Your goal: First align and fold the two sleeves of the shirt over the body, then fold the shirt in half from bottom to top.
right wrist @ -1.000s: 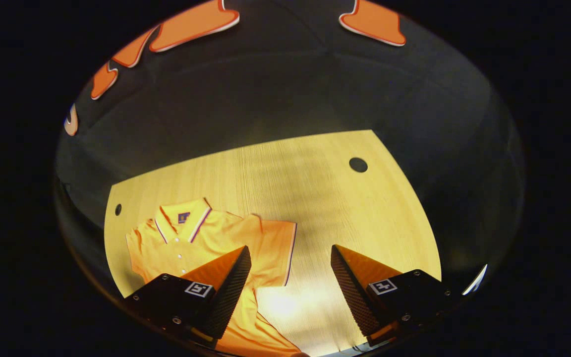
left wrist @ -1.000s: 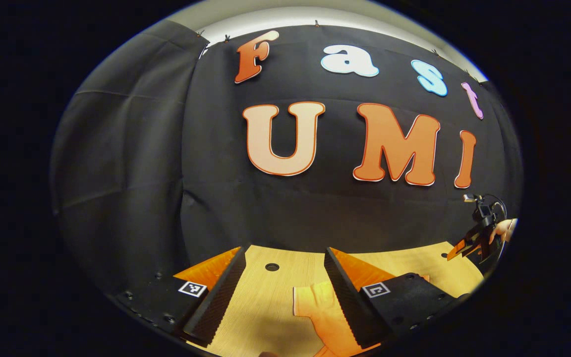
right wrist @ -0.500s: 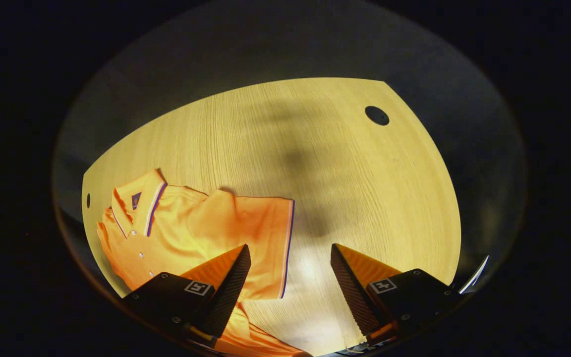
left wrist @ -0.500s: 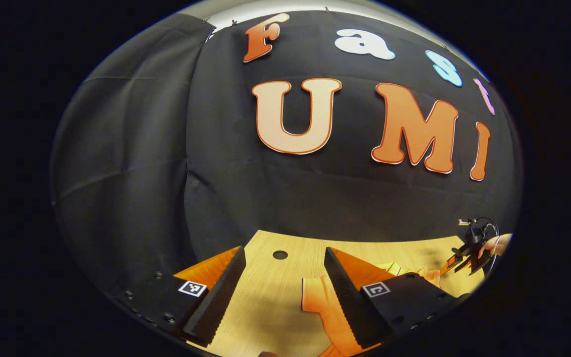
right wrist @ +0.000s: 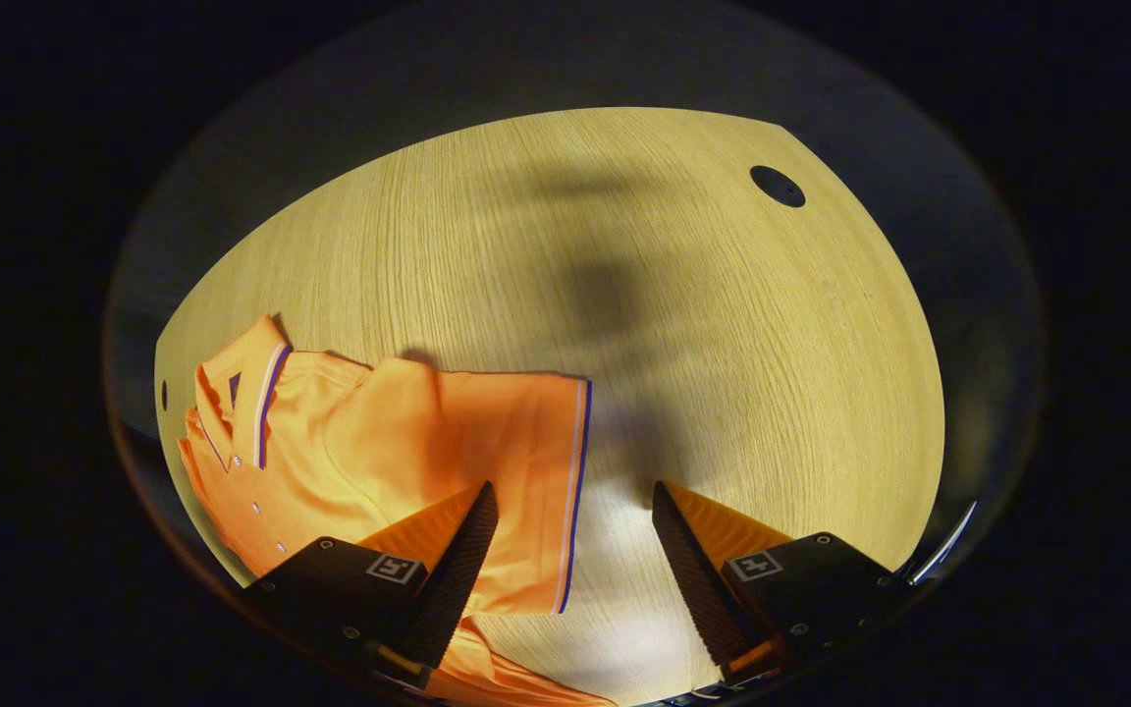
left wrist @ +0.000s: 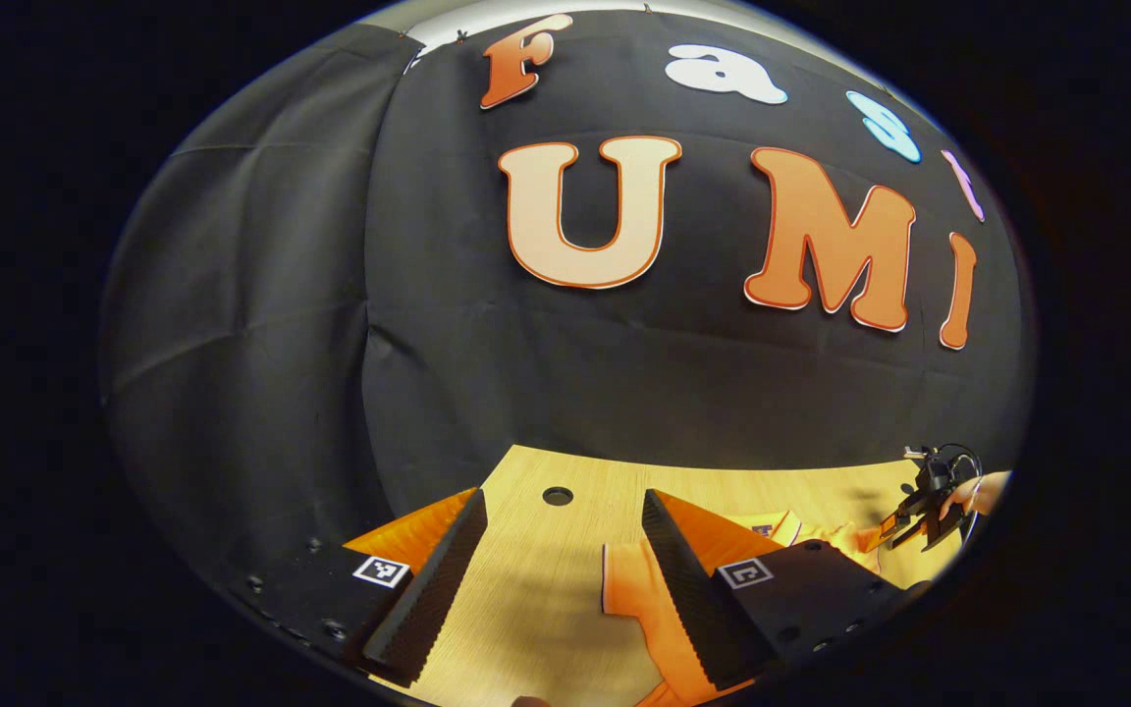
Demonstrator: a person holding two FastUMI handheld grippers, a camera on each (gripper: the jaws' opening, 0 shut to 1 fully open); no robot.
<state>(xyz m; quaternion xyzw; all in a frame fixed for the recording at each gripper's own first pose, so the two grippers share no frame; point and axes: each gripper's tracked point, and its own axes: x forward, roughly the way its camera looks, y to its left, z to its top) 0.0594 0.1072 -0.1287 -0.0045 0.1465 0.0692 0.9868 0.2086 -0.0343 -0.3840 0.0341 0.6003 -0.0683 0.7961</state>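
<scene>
hovering with fingers spread, right gripper (right wrist: pixel 565 511) and left gripper (left wrist: pixel 564 516) flank the shirt (right wrist: pixel 399 452) sleeves.

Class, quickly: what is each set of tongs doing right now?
Left tongs: open, holding nothing.
Right tongs: open, above the polo shirt's sleeve, holding nothing.
</scene>
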